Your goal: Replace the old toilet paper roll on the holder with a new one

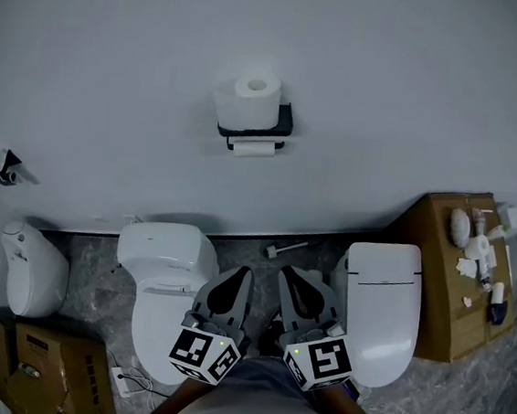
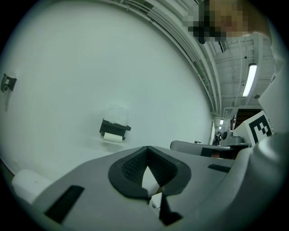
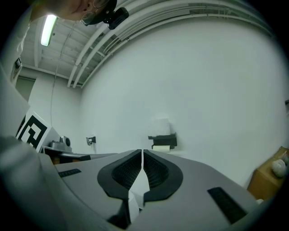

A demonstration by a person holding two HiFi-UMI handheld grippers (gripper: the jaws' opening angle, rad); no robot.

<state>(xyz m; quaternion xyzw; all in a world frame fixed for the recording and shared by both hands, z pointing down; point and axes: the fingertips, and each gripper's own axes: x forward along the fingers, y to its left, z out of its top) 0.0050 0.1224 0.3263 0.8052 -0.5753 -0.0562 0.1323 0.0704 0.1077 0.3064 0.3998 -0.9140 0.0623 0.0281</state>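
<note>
Roll (image 1: 248,100) standing atop wall holder (image 1: 257,132), clear only in head view, left gripper (image 1: 238,275) and right gripper (image 1: 291,278) closed, empty

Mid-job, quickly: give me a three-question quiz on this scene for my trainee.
1. True or false: a roll stands upright on top of the holder.
2. What do the left gripper and right gripper hold? A) a roll B) a brush C) nothing, fingers shut
3. Fill in: in the head view, the cabinet stands at the ___ side.
Key: 1 true; 2 C; 3 right.
</note>
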